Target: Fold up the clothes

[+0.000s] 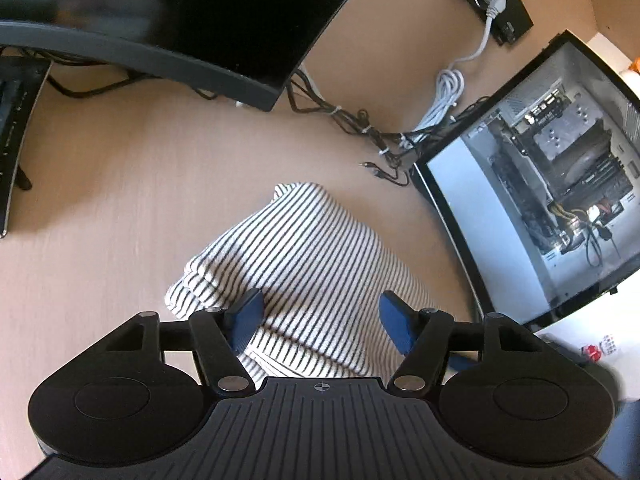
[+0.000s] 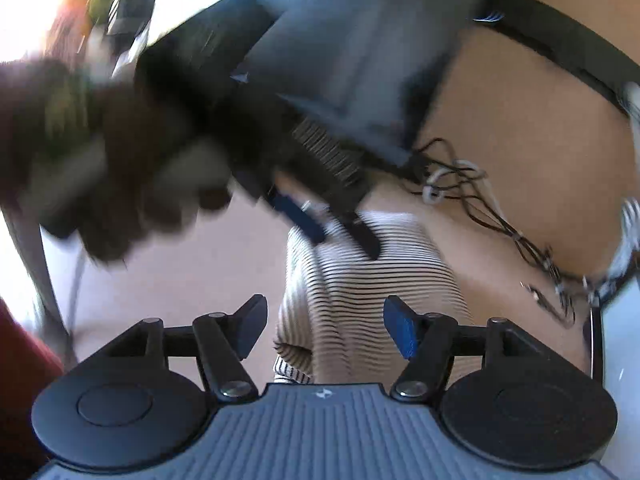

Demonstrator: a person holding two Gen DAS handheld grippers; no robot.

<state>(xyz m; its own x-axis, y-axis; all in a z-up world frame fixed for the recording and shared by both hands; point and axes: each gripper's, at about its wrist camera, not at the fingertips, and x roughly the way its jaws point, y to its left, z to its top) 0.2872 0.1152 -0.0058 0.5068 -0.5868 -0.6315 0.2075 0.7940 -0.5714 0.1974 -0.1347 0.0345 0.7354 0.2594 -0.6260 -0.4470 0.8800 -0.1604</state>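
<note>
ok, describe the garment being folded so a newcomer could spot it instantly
On the light wooden desk, look between the dark monitor and the open computer case. The striped top lies there in a folded bundle. It is the only fabric there: cream with thin dark stripes, beside black cables.

Your left wrist view is sharp and evenly lit by soft daylight, with faint shadow bands falling across the folded cream garment with thin black stripes (image 1: pixel 304 264). The fisheye bends the dark curved monitor screen (image 1: pixel 180 12) and the glass-sided computer case (image 1: pixel 532 184) at the edges, and the case panel carries a pale reflection. Your right wrist view is heavily motion-blurred in its upper half: the gloved hand (image 2: pixel 100 160) holding the other black gripper with blue pads (image 2: pixel 332 232) smears badly. A blown-out white glare fills its top left corner.
</note>
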